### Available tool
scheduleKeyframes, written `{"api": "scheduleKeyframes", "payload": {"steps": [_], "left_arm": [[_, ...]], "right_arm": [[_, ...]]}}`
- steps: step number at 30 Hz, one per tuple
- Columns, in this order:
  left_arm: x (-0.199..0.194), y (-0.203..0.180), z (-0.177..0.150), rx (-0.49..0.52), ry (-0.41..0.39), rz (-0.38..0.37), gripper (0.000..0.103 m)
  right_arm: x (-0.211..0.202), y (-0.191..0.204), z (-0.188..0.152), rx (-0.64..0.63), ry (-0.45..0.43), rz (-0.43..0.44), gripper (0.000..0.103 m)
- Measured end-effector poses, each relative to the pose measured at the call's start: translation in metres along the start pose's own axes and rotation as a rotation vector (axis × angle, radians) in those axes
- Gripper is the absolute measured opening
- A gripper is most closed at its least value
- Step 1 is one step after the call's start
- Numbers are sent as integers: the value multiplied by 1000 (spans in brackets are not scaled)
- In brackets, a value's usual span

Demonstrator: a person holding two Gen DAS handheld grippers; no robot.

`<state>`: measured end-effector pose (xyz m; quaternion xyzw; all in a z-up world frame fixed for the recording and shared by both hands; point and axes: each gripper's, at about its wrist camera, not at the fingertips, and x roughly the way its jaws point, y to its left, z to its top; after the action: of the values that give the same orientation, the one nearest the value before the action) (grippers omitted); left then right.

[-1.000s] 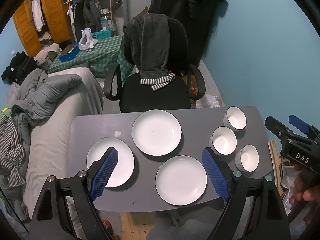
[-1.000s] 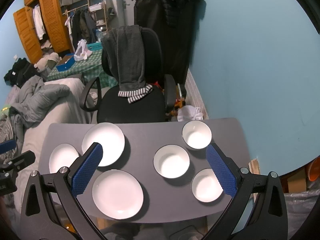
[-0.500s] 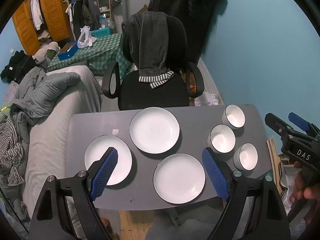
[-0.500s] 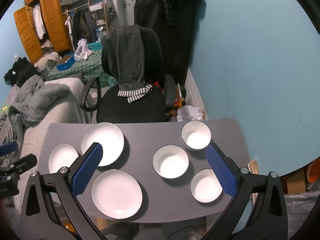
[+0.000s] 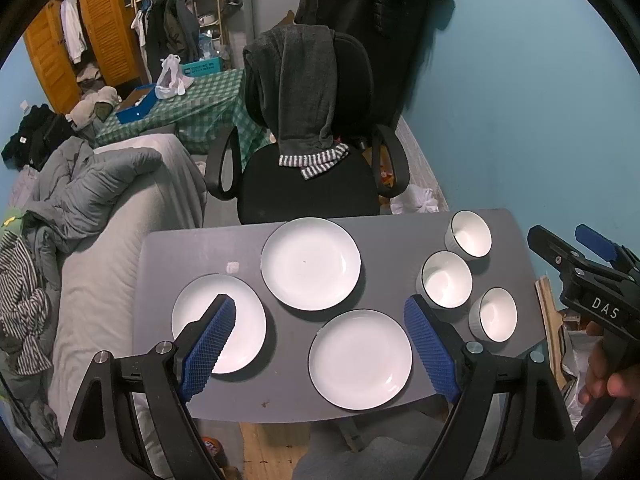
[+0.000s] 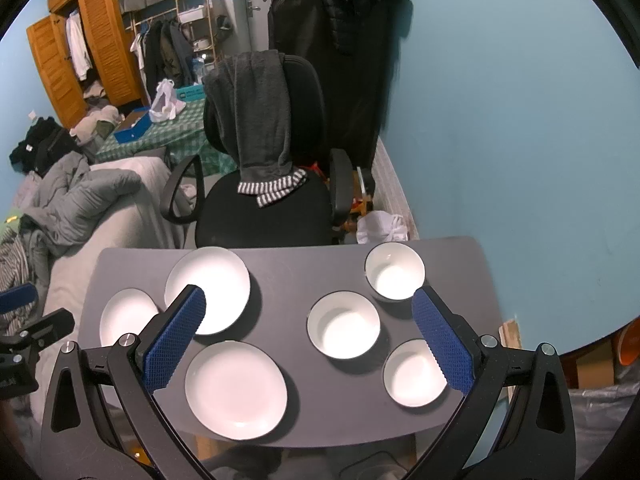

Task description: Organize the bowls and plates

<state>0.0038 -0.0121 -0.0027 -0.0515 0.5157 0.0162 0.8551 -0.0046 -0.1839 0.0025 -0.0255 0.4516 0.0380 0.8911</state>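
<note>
Overhead, left wrist view: the left gripper (image 5: 320, 344) hung above the grey counter (image 5: 400, 232), jaws released wide and holding nothing.
Plates: three white plates (image 5: 311, 264) lay flat and apart on the counter's left and middle.
Bowls: three white bowls (image 5: 447, 285) stood upright in a cluster at its right side.
Right wrist view: the right gripper (image 6: 310, 338) hovered over the same counter, jaws spread, nothing between them.
Beyond: a black office chair (image 6: 264, 216) stood behind the far edge.
</note>
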Motion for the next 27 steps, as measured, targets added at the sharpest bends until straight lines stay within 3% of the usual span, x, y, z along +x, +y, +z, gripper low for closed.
{"api": "scheduleKeyframes", "payload": {"steps": [27], "left_arm": [[0,1,2,-7,8,-2,87]], "right_arm": [[1,2,-2,0,6,-2,101]]}}
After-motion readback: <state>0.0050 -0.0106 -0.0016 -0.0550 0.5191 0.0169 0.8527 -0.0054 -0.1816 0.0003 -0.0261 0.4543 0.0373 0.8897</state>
